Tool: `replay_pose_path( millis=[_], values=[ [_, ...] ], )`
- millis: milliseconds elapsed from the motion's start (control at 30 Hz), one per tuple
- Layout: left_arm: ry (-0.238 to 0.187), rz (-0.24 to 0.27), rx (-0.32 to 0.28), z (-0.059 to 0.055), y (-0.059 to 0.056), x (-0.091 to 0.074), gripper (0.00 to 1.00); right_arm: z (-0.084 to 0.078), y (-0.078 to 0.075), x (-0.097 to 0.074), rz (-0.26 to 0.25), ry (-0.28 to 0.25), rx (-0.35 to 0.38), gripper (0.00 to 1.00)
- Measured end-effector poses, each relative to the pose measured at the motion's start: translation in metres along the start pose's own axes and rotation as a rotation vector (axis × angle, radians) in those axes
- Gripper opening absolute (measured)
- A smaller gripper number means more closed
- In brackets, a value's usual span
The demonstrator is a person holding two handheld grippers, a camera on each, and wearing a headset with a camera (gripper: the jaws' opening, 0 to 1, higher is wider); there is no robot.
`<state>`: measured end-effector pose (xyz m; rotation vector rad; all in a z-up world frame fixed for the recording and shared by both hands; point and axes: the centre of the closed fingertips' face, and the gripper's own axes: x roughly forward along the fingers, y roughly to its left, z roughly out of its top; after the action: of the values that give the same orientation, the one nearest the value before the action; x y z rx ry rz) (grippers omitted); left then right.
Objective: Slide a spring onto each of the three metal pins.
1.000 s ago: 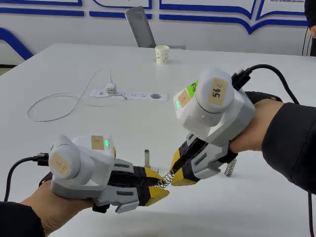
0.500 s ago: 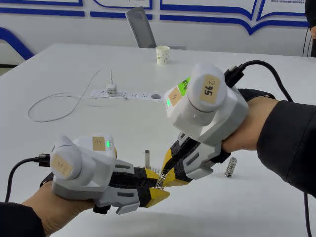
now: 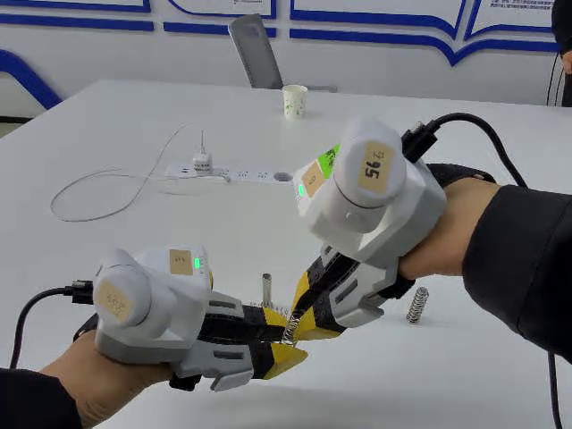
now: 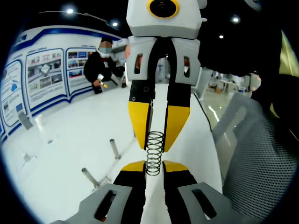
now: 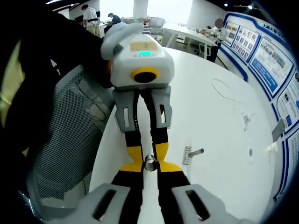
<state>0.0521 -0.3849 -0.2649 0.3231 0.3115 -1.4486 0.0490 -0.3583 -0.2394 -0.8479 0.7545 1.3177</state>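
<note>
Our left tool (image 4: pixel 154 168) and right tool (image 4: pixel 158 137) each clench one end of the spring (image 4: pixel 154 151), held above the near tabletop (image 3: pixel 134 116), just right of an upright pin (image 3: pixel 266 286). Light and bendy, we judge; pinch it sideways mid-coil, leaving its bore open.

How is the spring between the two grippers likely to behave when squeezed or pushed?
The spring is a thin, open wire coil, so probably light and apt to bend sideways. Pinched at its ends by the left gripper and right gripper, it could pop out. Round, it would likely roll on the table.
</note>
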Motion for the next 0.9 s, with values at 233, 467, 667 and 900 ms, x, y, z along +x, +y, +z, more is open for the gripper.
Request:
replay_pose_path(
  millis=[233, 467, 667, 900],
  values=[
    [0.004, 0.012, -0.008, -0.002, 0.003, -0.004, 0.18, -0.004, -0.005, -0.002, -0.014, 0.017, 0.003, 0.12],
    [-0.002, 0.056, -0.02, -0.003, 0.015, -0.016, 0.22, -0.014, -0.011, -0.008, -0.027, 0.029, 0.022, 0.12],
    [0.003, 0.078, -0.029, -0.007, 0.02, -0.023, 0.26, -0.021, -0.015, -0.012, -0.036, 0.036, 0.037, 0.12],
    [0.003, 0.109, -0.049, -0.011, 0.026, -0.033, 0.31, -0.029, -0.02, -0.017, -0.046, 0.045, 0.049, 0.12]
  ],
)
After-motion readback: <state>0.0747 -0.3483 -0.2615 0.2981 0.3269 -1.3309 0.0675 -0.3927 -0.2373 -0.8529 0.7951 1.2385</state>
